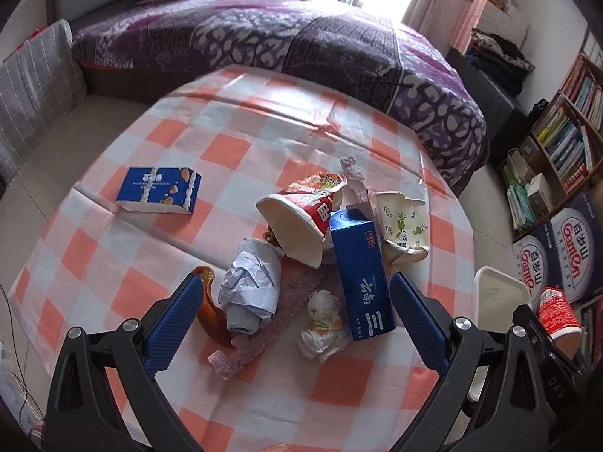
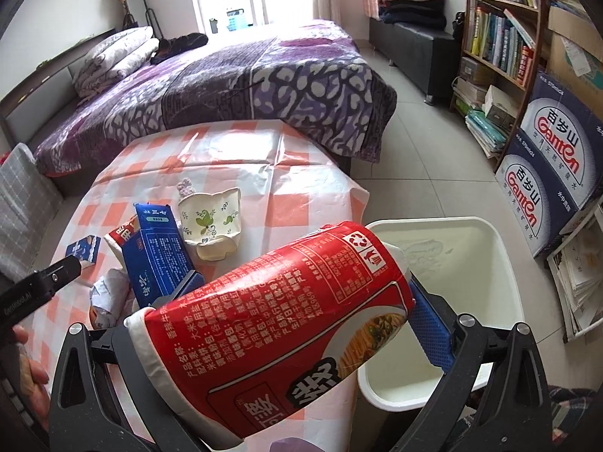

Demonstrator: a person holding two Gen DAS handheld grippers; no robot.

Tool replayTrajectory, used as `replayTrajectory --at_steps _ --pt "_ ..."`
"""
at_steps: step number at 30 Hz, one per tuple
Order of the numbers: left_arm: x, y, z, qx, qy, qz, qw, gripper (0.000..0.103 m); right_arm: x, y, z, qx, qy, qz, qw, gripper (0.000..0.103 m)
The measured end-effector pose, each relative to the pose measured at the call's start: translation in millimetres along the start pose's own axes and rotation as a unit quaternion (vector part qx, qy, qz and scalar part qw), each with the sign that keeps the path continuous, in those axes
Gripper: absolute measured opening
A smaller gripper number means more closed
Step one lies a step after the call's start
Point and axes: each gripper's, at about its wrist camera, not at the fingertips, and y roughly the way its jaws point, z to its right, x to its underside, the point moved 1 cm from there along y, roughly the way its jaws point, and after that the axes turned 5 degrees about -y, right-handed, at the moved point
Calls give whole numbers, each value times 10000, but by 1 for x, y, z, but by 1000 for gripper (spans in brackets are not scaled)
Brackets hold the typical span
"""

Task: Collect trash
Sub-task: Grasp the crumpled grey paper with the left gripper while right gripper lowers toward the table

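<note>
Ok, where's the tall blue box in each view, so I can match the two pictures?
Left wrist view: the blue box lies right of centre in the trash pile, just inside the right finger.
Right wrist view: it stands left of centre, behind the red noodle cup.
Shared landmark: the green-leaf paper cup, just right of the box in both.

Desk (image 1: pixel 264 128) has an orange/white checked plastic cover, creased. Straight ahead of the left hand-held gripper (image 1: pixel 297 297): crumpled white paper (image 1: pixel 250 282), small wadded wrapper (image 1: pixel 324 324), tall blue carton (image 1: pixel 360 278) lying flat, pink fuzzy cloth (image 1: pixel 264 324) under the pile. Past those, a tipped noodle cup (image 1: pixel 301 222) and a torn green-leaf paper cup (image 1: pixel 403 222). Amber plastic scrap (image 1: pixel 211 309) just beside its left finger. Small blue box (image 1: pixel 160 190) far left, well apart.
</note>
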Motion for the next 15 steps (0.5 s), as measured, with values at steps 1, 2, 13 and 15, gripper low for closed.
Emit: replayTrajectory --at_steps 1,2,13,15 --pt "-6 4 -7 -8 -43 -175 9998 96 -4 3 0 -51 -33 -93 9999 96" --pt "-10 8 -12 18 -112 -337 9994 96 -4 7 0 -97 -61 -180 9998 96" --pt "-17 65 -39 -21 -321 -1412 9895 82 -14 52 -27 -560 -400 -707 9951 96" --pt "-14 74 -36 -85 -192 -1534 9879 78 -14 57 -38 -645 -521 -773 9936 96"
